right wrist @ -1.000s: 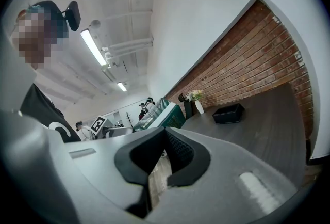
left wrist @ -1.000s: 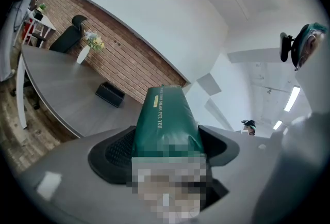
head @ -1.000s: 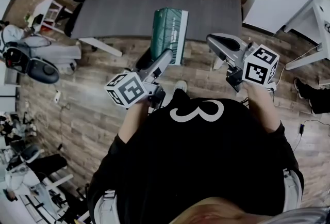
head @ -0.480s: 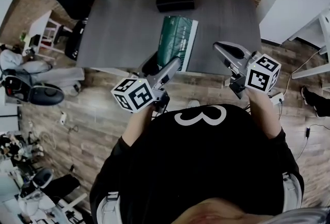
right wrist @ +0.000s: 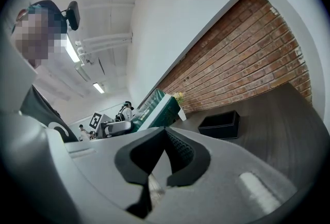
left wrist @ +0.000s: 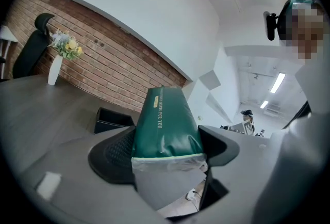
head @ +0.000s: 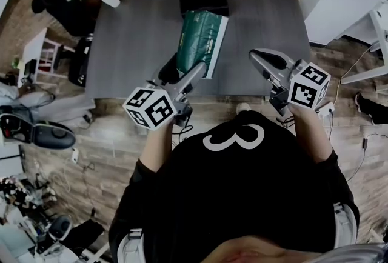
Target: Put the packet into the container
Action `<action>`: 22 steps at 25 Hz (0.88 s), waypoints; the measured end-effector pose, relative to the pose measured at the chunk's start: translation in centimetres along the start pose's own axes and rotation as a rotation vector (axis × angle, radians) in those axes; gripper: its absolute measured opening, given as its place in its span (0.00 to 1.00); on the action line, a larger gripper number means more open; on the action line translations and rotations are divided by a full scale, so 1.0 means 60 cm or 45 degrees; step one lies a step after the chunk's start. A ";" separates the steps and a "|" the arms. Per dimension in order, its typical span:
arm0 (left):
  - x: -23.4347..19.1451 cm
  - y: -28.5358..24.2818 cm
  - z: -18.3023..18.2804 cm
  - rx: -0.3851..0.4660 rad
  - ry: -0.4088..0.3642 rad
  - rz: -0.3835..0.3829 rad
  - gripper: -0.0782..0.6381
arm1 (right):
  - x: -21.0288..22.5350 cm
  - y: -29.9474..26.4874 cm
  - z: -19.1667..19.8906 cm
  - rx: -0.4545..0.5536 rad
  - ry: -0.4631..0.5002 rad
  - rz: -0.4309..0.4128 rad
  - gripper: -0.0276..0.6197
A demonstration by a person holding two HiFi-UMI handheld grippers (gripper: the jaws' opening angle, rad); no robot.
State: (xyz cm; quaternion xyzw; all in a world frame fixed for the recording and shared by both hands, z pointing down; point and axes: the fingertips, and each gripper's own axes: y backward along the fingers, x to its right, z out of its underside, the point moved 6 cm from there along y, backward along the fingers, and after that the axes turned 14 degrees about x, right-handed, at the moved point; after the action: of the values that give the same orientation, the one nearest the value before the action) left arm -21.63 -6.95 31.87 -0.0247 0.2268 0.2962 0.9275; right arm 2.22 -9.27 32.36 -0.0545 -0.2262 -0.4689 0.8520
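Head view: the green packet (head: 203, 37) is clamped in the left gripper (head: 195, 69) near the black container (head: 204, 0); the right gripper (head: 262, 59) is held closed, empty.

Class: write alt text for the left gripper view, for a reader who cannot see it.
A green packet is clamped between the fingers of the left gripper, over a grey table. Beyond sits a black container; a vase stands by the brick wall.
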 end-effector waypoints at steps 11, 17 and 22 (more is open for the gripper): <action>-0.065 -0.105 -0.040 -0.033 -0.152 0.083 0.66 | 0.091 -0.050 -0.030 0.014 -0.042 -0.005 0.05; -0.108 -0.176 -0.072 -0.070 -0.257 0.136 0.66 | 0.147 -0.081 -0.049 0.001 -0.063 0.011 0.05; -0.140 -0.229 -0.083 -0.155 -0.365 0.205 0.66 | 0.187 -0.096 -0.058 -0.017 -0.077 0.036 0.05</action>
State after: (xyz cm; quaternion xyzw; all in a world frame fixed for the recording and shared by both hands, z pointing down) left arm -21.99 -23.70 29.86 -0.0201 0.0749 0.3832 0.9204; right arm 3.81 -22.22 33.47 -0.0775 -0.2482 -0.4563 0.8510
